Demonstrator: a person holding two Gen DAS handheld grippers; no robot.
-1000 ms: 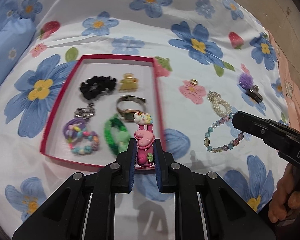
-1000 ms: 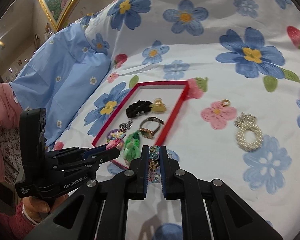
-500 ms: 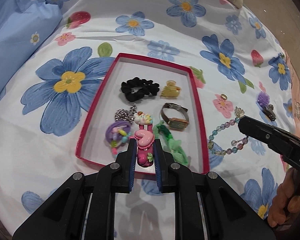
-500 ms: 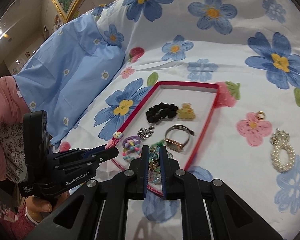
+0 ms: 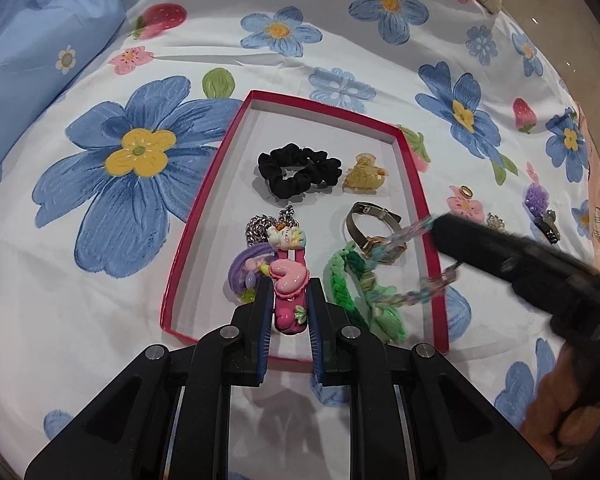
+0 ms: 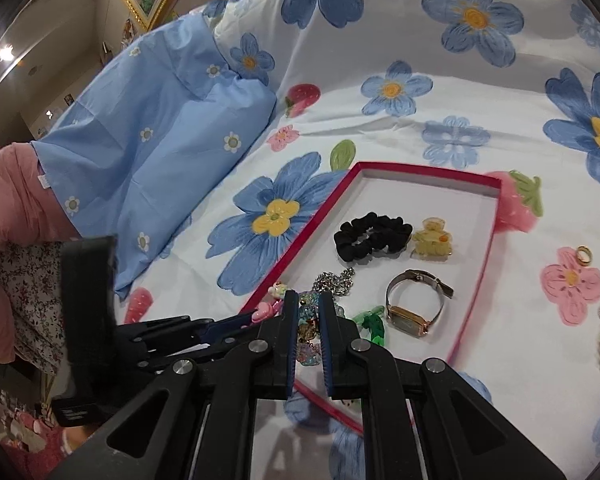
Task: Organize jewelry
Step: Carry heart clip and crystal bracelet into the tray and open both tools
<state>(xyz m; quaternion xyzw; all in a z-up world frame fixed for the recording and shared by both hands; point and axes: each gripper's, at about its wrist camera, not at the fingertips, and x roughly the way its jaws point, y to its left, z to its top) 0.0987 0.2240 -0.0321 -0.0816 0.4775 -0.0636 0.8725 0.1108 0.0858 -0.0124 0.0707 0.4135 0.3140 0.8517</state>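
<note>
Left gripper (image 5: 288,304) clamped on pink hair clip (image 5: 289,280), poised over red tray (image 5: 204,208) for drop-off. Right gripper (image 6: 309,320) clenched on beaded bracelet (image 5: 432,286), draped across tray rim, awaiting release inside.

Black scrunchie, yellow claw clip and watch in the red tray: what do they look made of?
Black scrunchie: matte gathered fabric, ruffled folds. Yellow claw clip: probably translucent glossy plastic, light showing through. Watch: metal-looking, grey mesh-like band, shiny gold-toned case. Red tray: probably cardboard, thin walls and matte white inside.
</note>
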